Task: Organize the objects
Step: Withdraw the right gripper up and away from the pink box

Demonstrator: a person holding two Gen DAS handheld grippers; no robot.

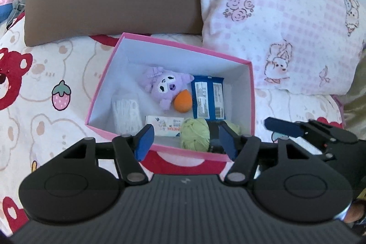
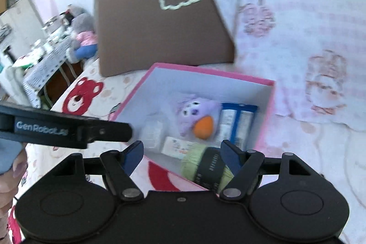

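Pink box [image 1: 250, 93] holding purple plush [image 1: 163, 84], orange ball [image 1: 182, 101], green yarn [image 1: 195, 135], both grippers' jaws released, empty.

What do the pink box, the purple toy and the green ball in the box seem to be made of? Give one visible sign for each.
Pink box: probably cardboard with a matt finish; thin, straight, stiff walls, white inside.
Purple toy: plush fabric; fuzzy, soft-edged surface.
Green ball: yarn, likely wool or acrylic; wound strands under a dark band.

In the pink box [image 1: 135, 54] you have one purple plush [image 1: 164, 84], one orange egg-shaped sponge [image 1: 181, 102], one blue packet [image 1: 207, 100], one green yarn ball [image 1: 194, 136], two white packets; behind it, two pillows.
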